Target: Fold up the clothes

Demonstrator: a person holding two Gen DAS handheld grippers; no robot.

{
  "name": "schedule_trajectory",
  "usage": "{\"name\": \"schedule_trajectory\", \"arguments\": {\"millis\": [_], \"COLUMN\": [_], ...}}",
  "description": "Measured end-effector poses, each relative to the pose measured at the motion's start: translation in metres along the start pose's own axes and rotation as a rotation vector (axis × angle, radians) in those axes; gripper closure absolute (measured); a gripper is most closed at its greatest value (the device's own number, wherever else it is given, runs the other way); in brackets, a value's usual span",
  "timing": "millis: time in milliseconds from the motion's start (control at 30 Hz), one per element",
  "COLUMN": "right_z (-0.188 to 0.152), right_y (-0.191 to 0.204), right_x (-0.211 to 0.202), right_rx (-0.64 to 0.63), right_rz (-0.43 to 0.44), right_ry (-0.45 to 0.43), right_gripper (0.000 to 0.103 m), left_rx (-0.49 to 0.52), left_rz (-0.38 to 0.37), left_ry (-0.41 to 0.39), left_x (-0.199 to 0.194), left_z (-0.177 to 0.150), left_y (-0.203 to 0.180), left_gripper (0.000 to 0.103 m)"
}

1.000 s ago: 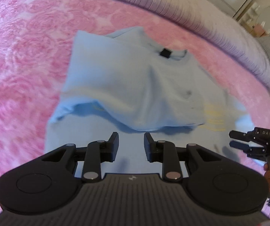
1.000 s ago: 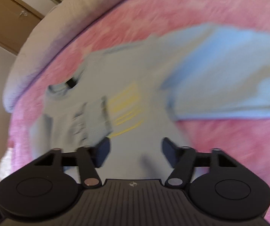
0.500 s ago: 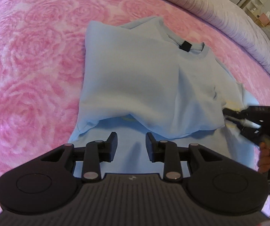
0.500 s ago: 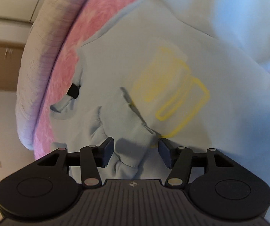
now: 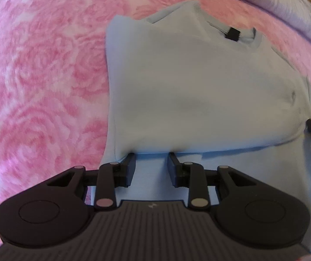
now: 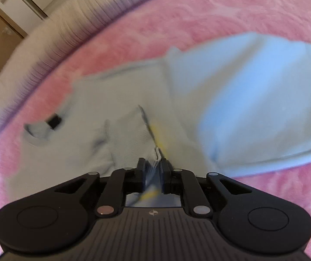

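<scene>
Now the right gripper (image 6: 153,169) is clamping a bunched fold of the light blue sweatshirt (image 5: 199,91), where 0.5 s ago its jaws were standing apart on either side of that crumpled cloth. Ribbed fabric and a bit of yellow print (image 6: 158,139) are showing between its fingers. The left gripper (image 5: 151,163) is staying spread wide with nothing between its jaws, but it is sitting closer to the garment than before, its tips right at the lower edge of the folded-over layer.

The sweatshirt is lying on the pink rose-patterned bedspread (image 5: 42,82), and it is filling more of the left wrist view than it did a moment ago. Its long axis is running away from the left gripper, with the neckline and its black tag (image 5: 232,33) pointing toward the far side of the bed, where a pale ribbed cover (image 6: 86,21) is lying. One side is folded across the body, leaving a straight edge on the left. In the left wrist view, the black tip of the right gripper is peeking in at the garment's right edge. The right wrist view is blurred.
</scene>
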State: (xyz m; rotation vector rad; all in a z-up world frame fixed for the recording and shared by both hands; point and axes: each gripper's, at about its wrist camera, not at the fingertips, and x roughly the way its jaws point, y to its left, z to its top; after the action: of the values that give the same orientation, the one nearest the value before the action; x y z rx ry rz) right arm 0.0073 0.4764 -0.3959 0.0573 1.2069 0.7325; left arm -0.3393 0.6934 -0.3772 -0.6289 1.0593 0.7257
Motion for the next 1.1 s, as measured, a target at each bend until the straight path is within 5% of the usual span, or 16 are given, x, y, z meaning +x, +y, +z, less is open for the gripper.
{"name": "schedule_trajectory", "arguments": {"millis": [133,233,267,300,367,500,667,800,1100], "right_z": [0.0,0.003,0.006,0.009,0.013,0.017,0.009,0.003,0.0], "right_y": [0.003,-0.016,-0.022,-0.028,-0.039,-0.073,-0.181,-0.268,-0.329], "right_x": [-0.021,-0.02,-0.013,-0.006,-0.021,-0.079,-0.127,-0.163,-0.163], "right_rx": [-0.054,-0.019,-0.01,0.0,0.014,0.01,0.232,0.486,0.706], "right_rz": [-0.039,0.039,0.032,0.026,0.034,-0.016,-0.142,-0.161,-0.044], "right_ry": [-0.061,-0.03,0.024,0.077,0.079,0.01,0.004,-0.099,-0.248], "right_gripper": [0.082,0.073,0.074,0.087,0.085,0.04,0.043,0.043,0.043], "left_rx": [0.046,0.074,0.084,0.093,0.113,0.161,0.169,0.175,0.18], "left_rz": [0.015,0.033,0.04,0.046,0.057,0.042,0.021,0.005,0.019], "left_ry": [0.01,0.047,0.06,0.072,0.097,0.13,0.14,0.148,0.133], "left_x": [-0.007,-0.003,-0.001,0.0,0.003,-0.008,-0.013,-0.016,-0.03], "left_z": [0.001,-0.001,-0.001,-0.002,-0.003,-0.014,-0.018,-0.022,-0.022], "left_y": [-0.022,-0.04,-0.046,-0.052,-0.065,-0.101,-0.136,-0.165,-0.173], "left_gripper": [0.075,0.073,0.074,0.075,0.071,0.07,0.07,0.067,0.065]}}
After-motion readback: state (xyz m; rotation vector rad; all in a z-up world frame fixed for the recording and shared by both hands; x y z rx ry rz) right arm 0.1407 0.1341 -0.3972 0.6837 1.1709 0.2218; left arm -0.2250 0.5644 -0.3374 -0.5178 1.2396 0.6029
